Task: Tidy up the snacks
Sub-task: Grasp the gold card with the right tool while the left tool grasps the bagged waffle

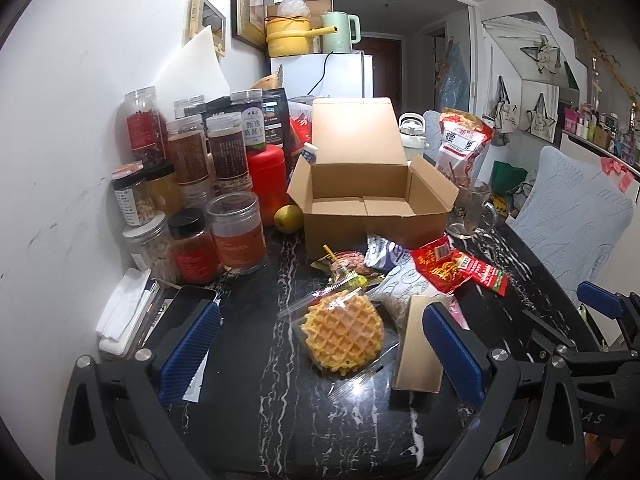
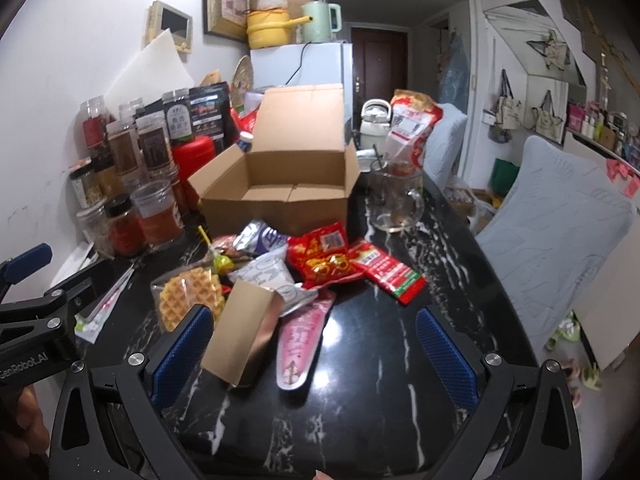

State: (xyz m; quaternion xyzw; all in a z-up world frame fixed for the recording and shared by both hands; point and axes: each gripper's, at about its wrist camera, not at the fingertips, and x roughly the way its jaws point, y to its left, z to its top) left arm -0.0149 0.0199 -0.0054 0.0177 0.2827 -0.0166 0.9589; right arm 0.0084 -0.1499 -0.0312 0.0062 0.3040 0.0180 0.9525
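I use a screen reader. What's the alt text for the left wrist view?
An open, empty brown cardboard box sits on a black marble table behind scattered snack packets; a clear-wrapped yellow waffle lies nearest the open left gripper.

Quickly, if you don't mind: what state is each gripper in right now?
Left gripper: open, holding nothing; the wrapped waffle lies on the table between its fingers.
Right gripper: open, holding nothing; the small brown box lies by its left finger.

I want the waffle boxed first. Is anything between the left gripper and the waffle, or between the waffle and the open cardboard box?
Nothing lies between the left gripper and the waffle. Between the waffle and the cardboard box sit loose snack packets, low on the table; lifting over them should clear.
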